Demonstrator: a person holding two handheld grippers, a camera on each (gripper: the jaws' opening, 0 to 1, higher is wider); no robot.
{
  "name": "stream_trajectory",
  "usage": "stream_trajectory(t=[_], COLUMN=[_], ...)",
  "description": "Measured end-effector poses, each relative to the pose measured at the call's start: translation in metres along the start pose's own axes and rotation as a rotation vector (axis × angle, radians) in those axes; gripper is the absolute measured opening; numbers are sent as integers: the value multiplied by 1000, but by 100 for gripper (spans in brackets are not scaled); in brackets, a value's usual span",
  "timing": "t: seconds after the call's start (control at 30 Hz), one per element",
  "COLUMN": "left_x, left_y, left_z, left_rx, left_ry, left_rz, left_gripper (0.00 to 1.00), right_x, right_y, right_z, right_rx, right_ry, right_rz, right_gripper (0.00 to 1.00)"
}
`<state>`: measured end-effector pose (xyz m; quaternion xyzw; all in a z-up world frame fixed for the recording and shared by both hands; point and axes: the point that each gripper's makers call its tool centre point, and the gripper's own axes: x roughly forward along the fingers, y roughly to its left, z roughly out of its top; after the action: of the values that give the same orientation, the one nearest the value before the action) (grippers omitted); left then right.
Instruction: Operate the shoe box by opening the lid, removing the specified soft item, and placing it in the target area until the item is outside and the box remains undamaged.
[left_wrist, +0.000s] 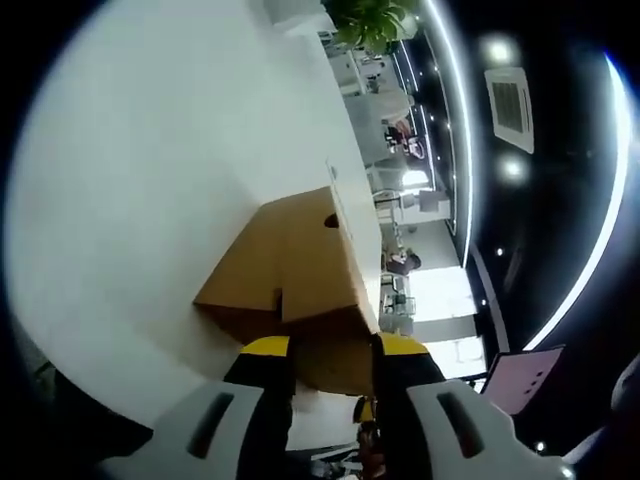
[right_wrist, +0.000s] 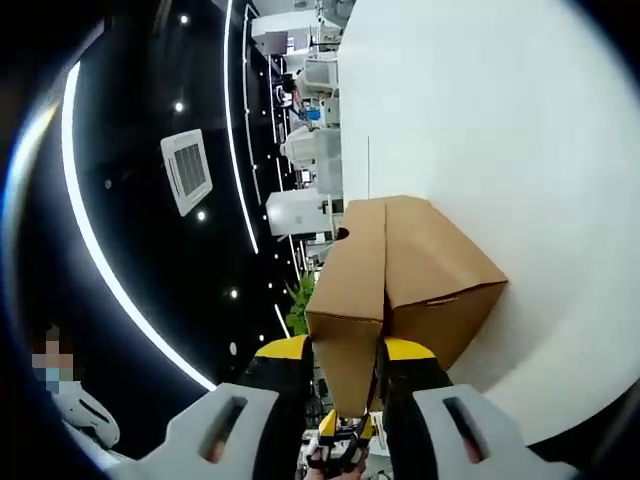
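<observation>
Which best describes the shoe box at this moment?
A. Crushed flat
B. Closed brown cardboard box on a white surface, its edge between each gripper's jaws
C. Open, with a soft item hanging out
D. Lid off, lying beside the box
B: the shoe box is closed and intact on the white table, with the left gripper and right gripper each astride an edge.

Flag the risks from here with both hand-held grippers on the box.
1. The left hand-held gripper and right hand-held gripper each seem to pinch a thin edge of the cardboard box; hard squeezing or uneven pulling could crease or tear it.
2. The box sits on a smooth white table, so it may slide or lift.
</observation>
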<state>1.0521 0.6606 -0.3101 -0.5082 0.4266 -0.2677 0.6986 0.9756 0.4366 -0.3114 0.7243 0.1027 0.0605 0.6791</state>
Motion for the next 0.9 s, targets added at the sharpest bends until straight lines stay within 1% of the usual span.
stream_trajectory(t=[0.07, 0.1, 0.17, 0.23, 0.33, 0.57, 0.67, 0.73, 0.9], left_x=[1, 1, 0, -1, -2, -2, -3, -3, -2], left_y=[2, 0, -1, -2, -5, -9, -12, -14, -24], left_z=[1, 2, 1, 1, 4, 4, 5, 6, 11], left_rx=[-3, -1, 37, 75, 72, 65, 97, 123, 128], left_ry=[-1, -3, 13, 15, 13, 6, 0, -1, -14], left_rz=[-7, -12, -12, -6, -23, -37, -34, -38, -71], left_gripper=[30, 30, 27, 24, 22, 22, 21, 19, 18], right_x=[1, 2, 2, 4, 6, 7, 8, 8, 12], right_y=[4, 5, 7, 12, 18, 22, 25, 30, 40], right_z=[0, 0, 1, 1, 1, 0, 0, 1, 2], right_rx=[-5, -12, -13, -20, -22, -20, -22, -23, -31], right_ry=[3, 9, 9, 12, 10, 7, 8, 4, 7], right_rz=[8, 12, 19, 36, 62, 76, 75, 88, 103], right_gripper=[25, 25, 24, 24, 24, 23, 23, 22, 19])
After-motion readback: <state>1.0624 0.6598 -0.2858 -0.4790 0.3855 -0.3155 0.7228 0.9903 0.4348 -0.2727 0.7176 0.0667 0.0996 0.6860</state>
